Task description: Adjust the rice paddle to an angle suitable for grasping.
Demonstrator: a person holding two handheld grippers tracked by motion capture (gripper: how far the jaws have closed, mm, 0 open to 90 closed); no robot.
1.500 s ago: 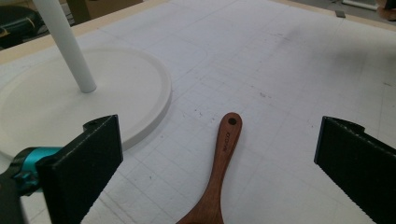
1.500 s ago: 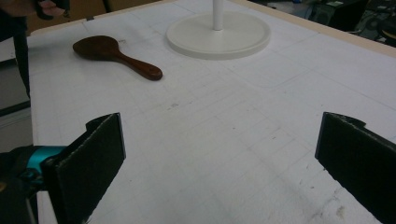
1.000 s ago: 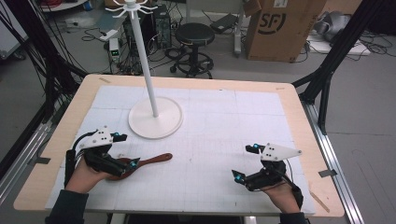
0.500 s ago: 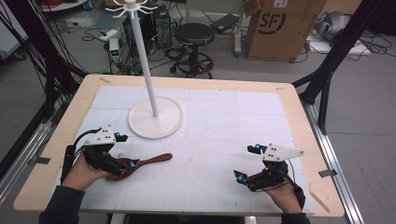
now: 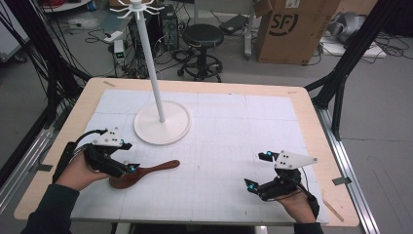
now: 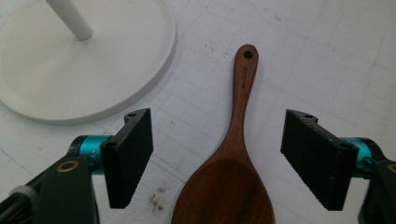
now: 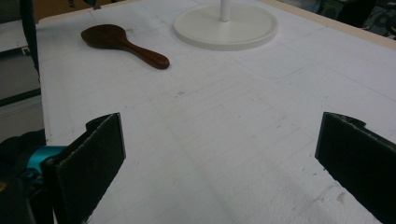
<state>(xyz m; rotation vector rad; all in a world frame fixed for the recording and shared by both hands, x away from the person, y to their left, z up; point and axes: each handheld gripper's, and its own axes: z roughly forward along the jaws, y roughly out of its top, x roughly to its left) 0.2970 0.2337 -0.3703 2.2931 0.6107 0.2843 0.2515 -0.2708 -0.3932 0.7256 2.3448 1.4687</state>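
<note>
Wood, stiff and light, probably smooth: the spoon (image 6: 232,158) lies flat on the desk (image 5: 229,146) between my left tongs (image 6: 219,158), which have just been closing without touching. I'd pinch the neck. Right tongs (image 7: 219,163) gape, idle.

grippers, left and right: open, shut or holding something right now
left gripper: open, jaws have just been closing, wooden rice paddle between them, not yet touched
right gripper: open, holding nothing
</note>
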